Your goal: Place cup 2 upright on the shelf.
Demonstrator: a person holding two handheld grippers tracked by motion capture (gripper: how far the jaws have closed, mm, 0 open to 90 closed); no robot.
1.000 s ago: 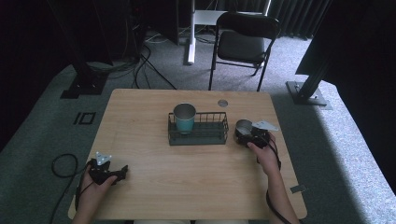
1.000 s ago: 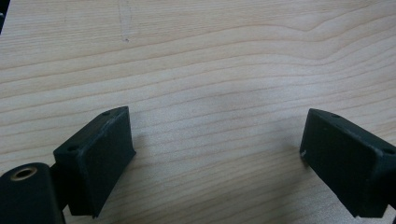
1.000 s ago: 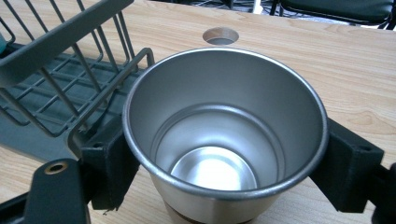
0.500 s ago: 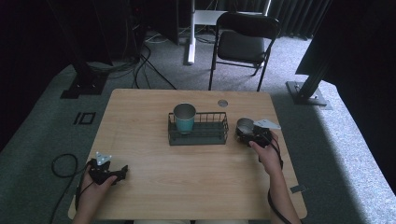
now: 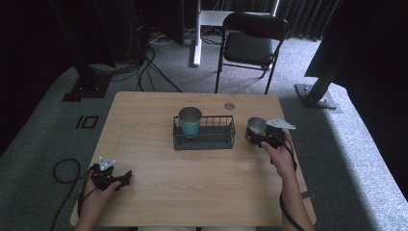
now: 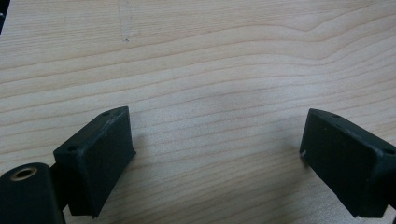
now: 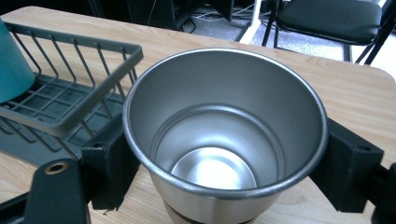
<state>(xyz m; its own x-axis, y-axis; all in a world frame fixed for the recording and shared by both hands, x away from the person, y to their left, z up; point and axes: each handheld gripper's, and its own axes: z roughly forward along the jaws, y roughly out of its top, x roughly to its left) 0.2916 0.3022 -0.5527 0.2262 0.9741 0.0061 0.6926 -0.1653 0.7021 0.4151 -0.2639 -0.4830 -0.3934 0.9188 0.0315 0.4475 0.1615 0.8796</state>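
1. L gripper (image 5: 126,177) sat near the table's (image 5: 159,192) near-left corner, held in the person's left hand (image 5: 98,192). Its jaws were spread w/ nothing between them; in the left gripper view just bare wood grain lay between the two black pads (image 6: 100,158).
2. A cable (image 5: 60,168) looped off the table edge beside that hand, down onto the grey carpet.
3. R gripper (image 5: 260,137) was at the table's right side, farther from the person than the L one, held in the right hand (image 5: 281,156) w/ the forearm coming up from the bottom edge. The grey plate (image 5: 279,125) on top showed above it.
4. Its jaws pinched a steel cup (image 7: 224,135), one pad on each side of the wall, just under the rim. The cup was upright, open end up, empty inside. High view put the cup (image 5: 256,126) just right of the rack.
5. Whether the cup's base touched the table: couldn't tell.
6. Wire rack (image 5: 211,139) stood mid-table, just beside the cup, apart from it.
7. A teal cup (image 5: 190,122) stood upright in the rack's left end.
8. Behind the rack, a small round disc (image 5: 229,106) was set in the tabletop near the far edge.
9. Beyond the table: a black chair (image 5: 250,45) on the carpet.
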